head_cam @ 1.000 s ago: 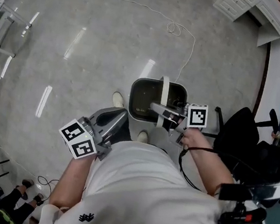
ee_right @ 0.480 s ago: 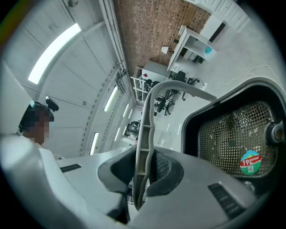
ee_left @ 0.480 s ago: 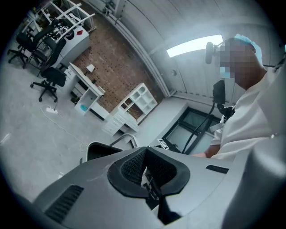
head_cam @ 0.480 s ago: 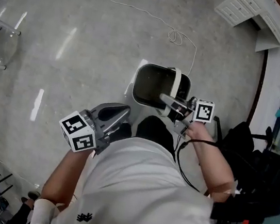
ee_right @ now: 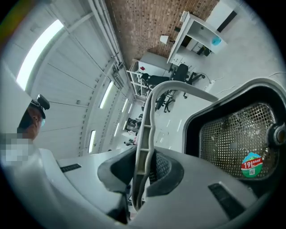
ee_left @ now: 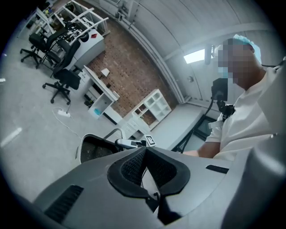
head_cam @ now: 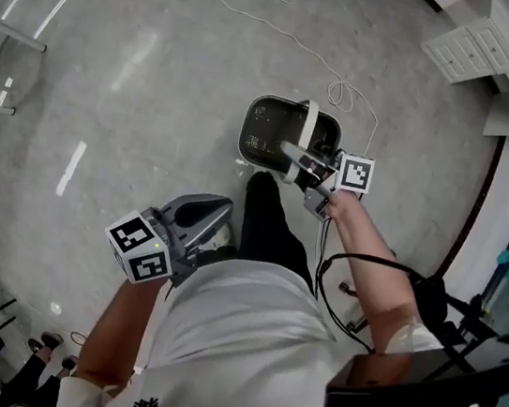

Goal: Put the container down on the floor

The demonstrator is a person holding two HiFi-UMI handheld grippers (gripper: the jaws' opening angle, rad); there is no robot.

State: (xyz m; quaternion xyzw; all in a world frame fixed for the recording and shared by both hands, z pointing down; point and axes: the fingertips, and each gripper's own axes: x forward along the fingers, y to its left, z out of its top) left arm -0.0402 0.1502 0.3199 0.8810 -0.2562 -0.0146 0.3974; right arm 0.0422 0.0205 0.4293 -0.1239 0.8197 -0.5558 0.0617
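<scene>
Right claw [ee_right: 144,172] pinches ribbed plastic handle [ee_right: 145,120].

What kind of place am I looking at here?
Probably an office or lab workspace in a big hall: rolling office chairs, white shelves and a brick wall.

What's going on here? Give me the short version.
A person has a white container with a black mesh basket inside by its bail handle, which is clamped between the jaws of the right hand-held gripper. The container is low down at the grey floor; whether it has touched down cannot be told. The left hand-held gripper holds nothing and is off to the side.
</scene>
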